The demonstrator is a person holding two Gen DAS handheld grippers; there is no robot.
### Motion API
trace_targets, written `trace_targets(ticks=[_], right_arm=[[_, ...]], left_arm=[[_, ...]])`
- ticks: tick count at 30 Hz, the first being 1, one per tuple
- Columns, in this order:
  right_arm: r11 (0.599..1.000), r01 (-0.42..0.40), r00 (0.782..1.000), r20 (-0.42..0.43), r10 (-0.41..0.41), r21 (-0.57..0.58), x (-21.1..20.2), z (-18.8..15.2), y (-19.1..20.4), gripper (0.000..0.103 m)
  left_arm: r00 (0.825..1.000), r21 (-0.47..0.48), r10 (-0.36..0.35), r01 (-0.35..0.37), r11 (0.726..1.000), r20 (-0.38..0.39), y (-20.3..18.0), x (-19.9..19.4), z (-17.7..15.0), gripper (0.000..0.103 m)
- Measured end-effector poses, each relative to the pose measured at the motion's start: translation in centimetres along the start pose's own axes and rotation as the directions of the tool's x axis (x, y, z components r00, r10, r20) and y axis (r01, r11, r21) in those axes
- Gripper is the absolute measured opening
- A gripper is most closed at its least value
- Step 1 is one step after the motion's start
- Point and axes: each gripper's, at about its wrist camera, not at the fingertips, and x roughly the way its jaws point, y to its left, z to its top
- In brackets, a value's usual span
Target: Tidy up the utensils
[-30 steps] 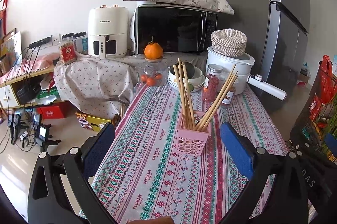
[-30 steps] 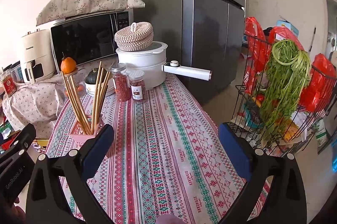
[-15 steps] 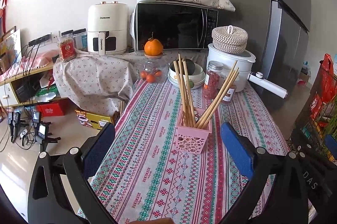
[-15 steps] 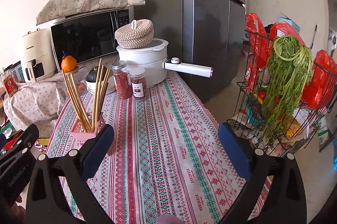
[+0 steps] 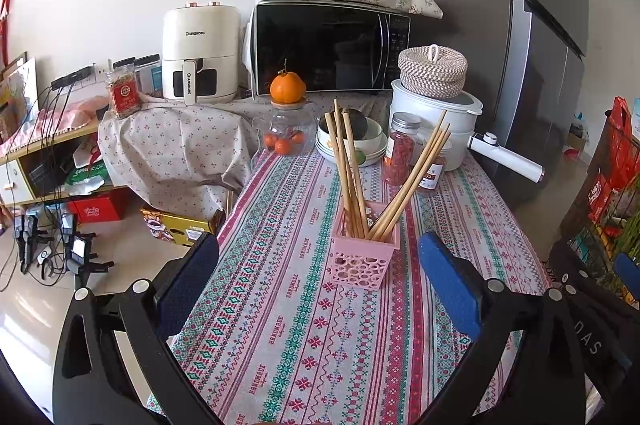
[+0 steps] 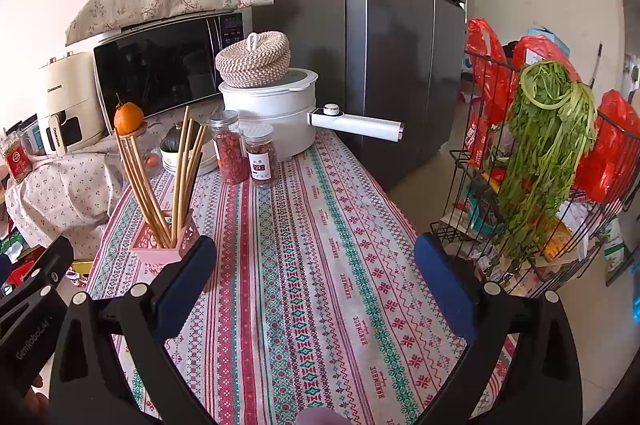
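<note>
My left fingers (image 5: 318,269) are spread wide and hold nothing, hovering over the surface (image 5: 288,325) with the pink holder (image 5: 362,257) standing just beyond and between the blue pads, wooden chopsticks (image 5: 348,165) fanned upright inside it in two leaning bunches. My right fingers (image 6: 316,273) are spread just as wide and empty above bare patterned cloth, with the same holder (image 6: 160,245) just beside my left pad (image 6: 188,277). Farther back stand two red-filled jars (image 6: 230,151), a white pot (image 6: 272,109) topped by a woven basket (image 6: 254,59), and a wire rack of greens (image 6: 548,145) off the right edge.
</note>
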Motion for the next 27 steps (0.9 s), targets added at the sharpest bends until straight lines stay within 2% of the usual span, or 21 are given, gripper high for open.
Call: trace_targets(ticks=[27], right_arm=[[1.0, 0.004, 1.0, -0.014, -0.004, 0.005, 0.31, -0.2, -0.38, 0.096]], left_arm=[[1.0, 0.007, 0.001, -0.001, 1.0, -0.002, -0.06, 0.18, -0.36, 0.096]])
